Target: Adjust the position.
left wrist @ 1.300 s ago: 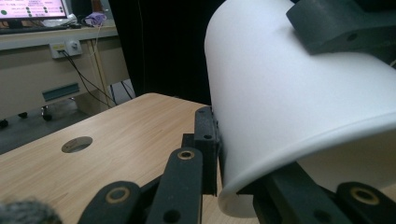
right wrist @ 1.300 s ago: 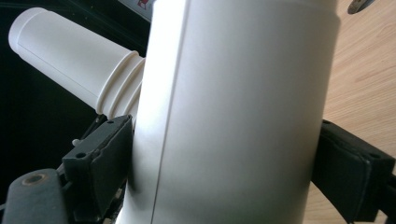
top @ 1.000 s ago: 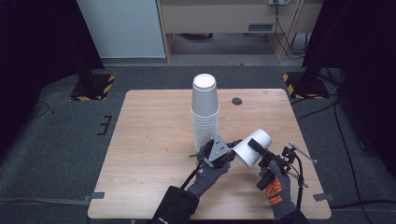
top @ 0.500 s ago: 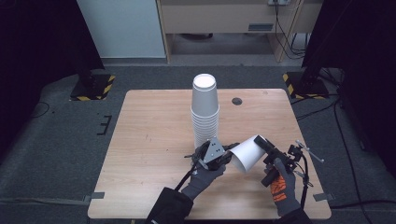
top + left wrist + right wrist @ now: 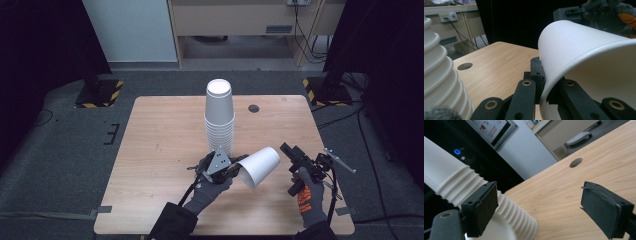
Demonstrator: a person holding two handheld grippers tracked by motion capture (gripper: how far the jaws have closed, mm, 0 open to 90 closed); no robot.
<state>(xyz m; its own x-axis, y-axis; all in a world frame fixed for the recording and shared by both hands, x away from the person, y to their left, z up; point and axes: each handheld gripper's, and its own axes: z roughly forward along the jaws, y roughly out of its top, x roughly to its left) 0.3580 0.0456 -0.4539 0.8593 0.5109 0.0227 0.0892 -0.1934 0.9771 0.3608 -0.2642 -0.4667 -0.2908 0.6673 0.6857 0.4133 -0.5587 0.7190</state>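
White cup point(image 5: 259, 166), white cup stack point(image 5: 219, 117), pale wood-grain table point(image 5: 160, 145), black jaws.

Overhead light bright on table point(image 5: 165, 150), surroundings dark; cup point(image 5: 584, 50) slightly overexposed, soft shadows; near jaws blurred in gripper views; high view soft

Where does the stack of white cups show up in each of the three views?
High view: stack of white cups stands upright at table centre.
Left gripper view: its ribbed rims fill the left edge.
Right gripper view: runs diagonally at left.
Shared landmark: the round table hole.
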